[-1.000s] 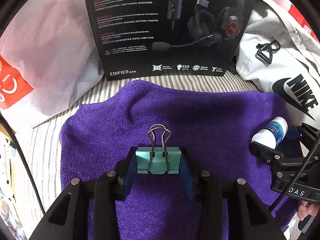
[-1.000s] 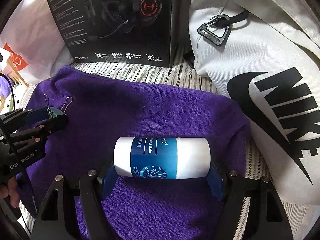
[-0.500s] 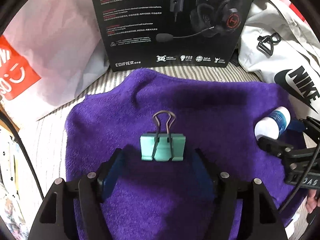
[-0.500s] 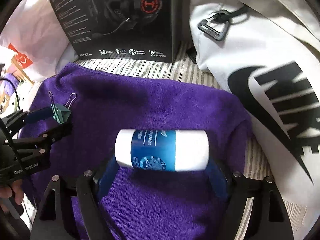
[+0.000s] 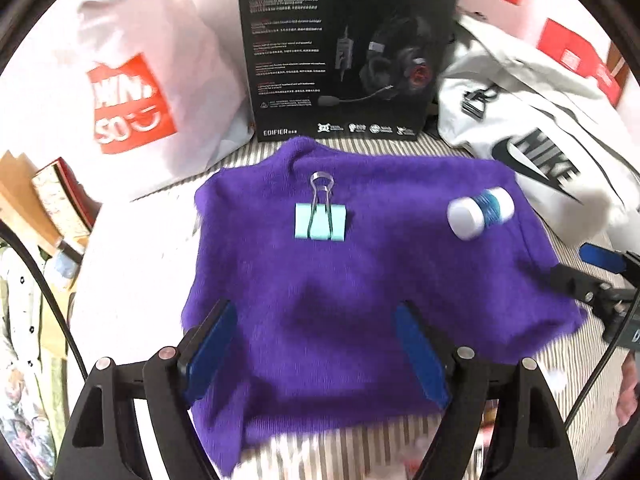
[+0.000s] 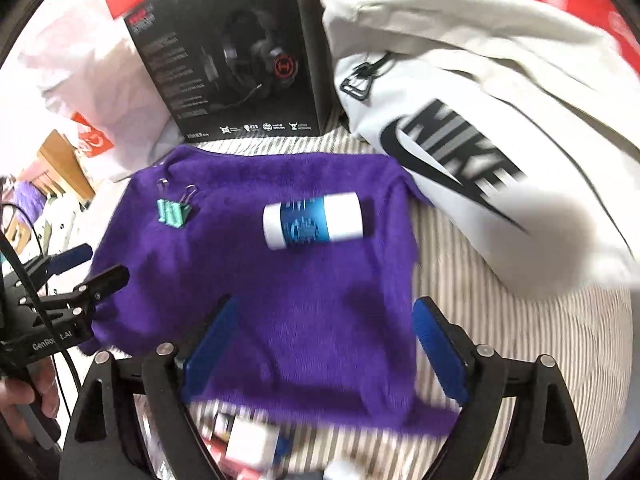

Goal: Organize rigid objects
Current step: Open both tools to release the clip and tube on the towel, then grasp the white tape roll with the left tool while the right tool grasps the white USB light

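My left gripper [image 5: 316, 354] is spread wide with nothing in it, and my right gripper [image 6: 324, 354] likewise. The teal binder clip [image 5: 320, 221] lies on the purple towel [image 5: 360, 288], well apart from the blue-and-white balm bottle [image 6: 313, 221] lying on its side on the same towel.

Teal binder clip [image 5: 320, 221] flat on purple towel [image 5: 360, 280], blue-white tube [image 6: 313, 221], perhaps balm, on its side

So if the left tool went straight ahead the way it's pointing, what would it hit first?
Probably the clip, lying on the towel just left of centre ahead of the open left tool; depth is unclear.
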Demonstrator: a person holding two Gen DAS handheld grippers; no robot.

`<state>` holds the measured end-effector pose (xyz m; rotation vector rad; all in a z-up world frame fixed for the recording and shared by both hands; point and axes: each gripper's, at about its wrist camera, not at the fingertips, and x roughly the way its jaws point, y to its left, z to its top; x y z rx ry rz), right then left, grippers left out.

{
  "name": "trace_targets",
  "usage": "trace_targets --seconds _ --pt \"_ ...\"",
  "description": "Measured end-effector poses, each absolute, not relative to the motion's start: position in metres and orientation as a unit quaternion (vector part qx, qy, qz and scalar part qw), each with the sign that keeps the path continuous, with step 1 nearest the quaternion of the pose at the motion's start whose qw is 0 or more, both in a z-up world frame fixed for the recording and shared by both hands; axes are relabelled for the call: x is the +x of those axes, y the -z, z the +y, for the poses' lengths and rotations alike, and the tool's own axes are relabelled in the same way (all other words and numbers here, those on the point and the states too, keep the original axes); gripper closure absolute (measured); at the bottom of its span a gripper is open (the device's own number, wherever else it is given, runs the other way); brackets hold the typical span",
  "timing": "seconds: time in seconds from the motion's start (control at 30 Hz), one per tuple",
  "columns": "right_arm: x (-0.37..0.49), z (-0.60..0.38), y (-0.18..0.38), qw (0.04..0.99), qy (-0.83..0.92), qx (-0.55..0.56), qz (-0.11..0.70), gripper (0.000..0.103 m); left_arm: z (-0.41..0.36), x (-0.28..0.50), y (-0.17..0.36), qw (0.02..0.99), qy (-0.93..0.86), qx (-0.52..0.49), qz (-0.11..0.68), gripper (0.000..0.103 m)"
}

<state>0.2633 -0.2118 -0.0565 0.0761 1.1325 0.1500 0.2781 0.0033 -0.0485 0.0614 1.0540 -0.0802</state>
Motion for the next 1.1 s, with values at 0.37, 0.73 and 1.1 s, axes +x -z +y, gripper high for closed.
trace_targets --seconds 0.37,0.73,1.1 --pt "0.156 -0.243 0.046 0.834 -0.047 0.090 0.543 0.012 0.007 0.185 0.082 0.845 0.037 0.027 0.532 0.022" --pt "0.111 -0.261 0.061 0.820 -0.034 0.113 0.560 0.012 -0.005 0.164 0.106 0.835 0.025 0.051 0.547 0.022" --pt "0.116 -0.261 0.070 0.820 -0.034 0.101 0.562 0.012 -0.005 0.160 0.109 0.844 0.058 0.034 0.532 0.075"
